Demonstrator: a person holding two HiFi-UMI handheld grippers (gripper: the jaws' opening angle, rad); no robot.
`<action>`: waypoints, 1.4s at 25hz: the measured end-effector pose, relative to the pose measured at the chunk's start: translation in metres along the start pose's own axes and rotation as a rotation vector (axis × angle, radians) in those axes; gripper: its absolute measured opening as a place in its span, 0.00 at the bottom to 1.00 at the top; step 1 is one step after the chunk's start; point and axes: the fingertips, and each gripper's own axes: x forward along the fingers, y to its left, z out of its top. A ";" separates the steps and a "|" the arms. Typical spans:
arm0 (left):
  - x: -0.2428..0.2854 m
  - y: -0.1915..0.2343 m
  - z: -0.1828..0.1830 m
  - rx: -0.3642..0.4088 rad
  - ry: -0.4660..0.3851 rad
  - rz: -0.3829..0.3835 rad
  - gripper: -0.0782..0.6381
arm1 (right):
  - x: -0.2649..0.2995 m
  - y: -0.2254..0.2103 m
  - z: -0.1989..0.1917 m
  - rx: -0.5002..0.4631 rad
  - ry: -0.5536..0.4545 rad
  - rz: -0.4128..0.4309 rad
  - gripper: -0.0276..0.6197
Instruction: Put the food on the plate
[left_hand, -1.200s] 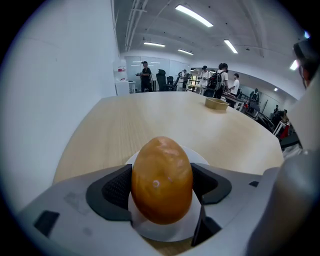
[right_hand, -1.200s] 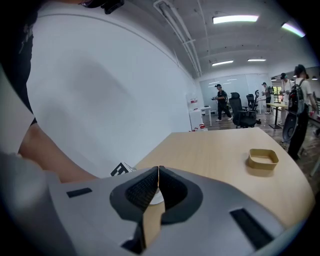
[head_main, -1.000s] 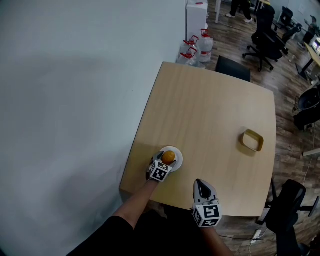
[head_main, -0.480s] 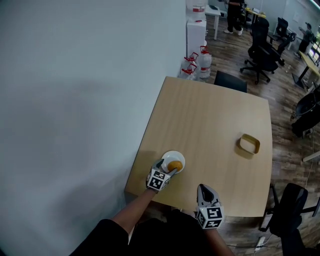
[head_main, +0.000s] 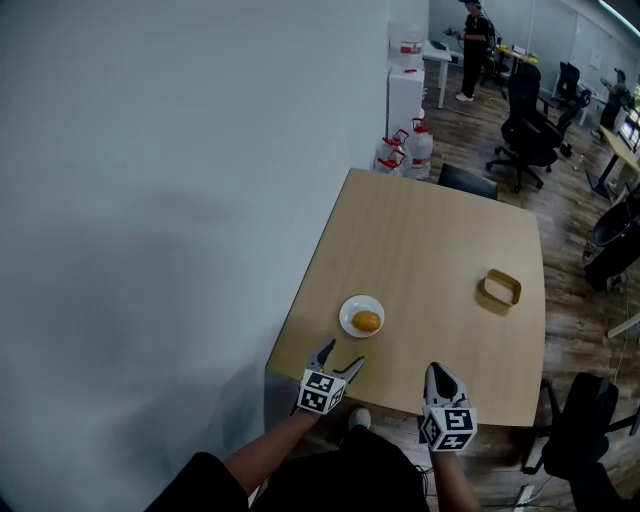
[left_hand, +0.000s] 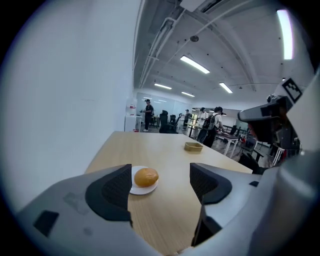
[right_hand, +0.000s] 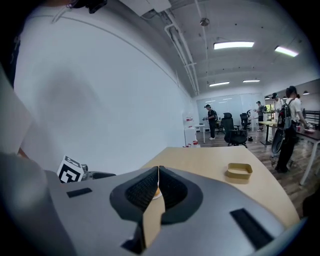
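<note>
The left tongs (head_main: 340, 357) have let go and drawn back to the near edge of the surface (head_main: 440, 250). A second ago they were at the plate; now their jaws stand wide with nothing between. The bun (head_main: 367, 321) sits alone on the white plate (head_main: 347, 310), so the task looks done. It is a squat oval, long axis roughly left to right, with no pointing end. The right tongs (head_main: 437, 372) hover closed and empty, and a small tub (head_main: 502, 287) stands well apart.
</note>
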 end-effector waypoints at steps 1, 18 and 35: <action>-0.017 -0.009 0.003 0.011 -0.033 0.005 0.58 | -0.009 0.005 -0.001 -0.004 -0.015 -0.004 0.14; -0.298 -0.161 -0.034 -0.282 -0.413 0.043 0.58 | -0.217 0.117 -0.089 -0.080 -0.014 -0.017 0.14; -0.333 -0.255 -0.008 -0.148 -0.330 0.046 0.15 | -0.316 0.093 -0.076 0.019 -0.129 -0.034 0.14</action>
